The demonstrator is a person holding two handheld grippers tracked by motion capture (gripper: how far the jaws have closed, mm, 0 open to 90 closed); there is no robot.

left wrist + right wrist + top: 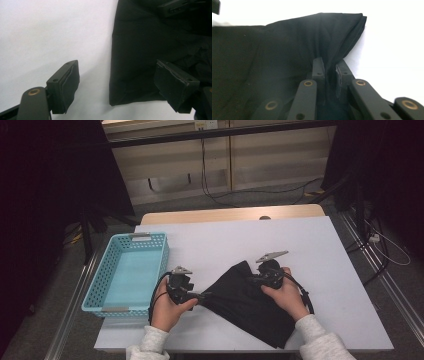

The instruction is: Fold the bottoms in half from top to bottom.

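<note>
I found the black cloth (247, 302) lying low in the frame's centre. My right gripper (329, 72) was clamped on a fold; my left gripper (117, 85) stood apart at the corner, touching nothing.

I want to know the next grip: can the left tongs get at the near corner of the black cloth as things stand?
Probably yes. The left tongs stand open with the corner of the black cloth lying flat between the jaws, and nothing lies in the way on the white table.
</note>
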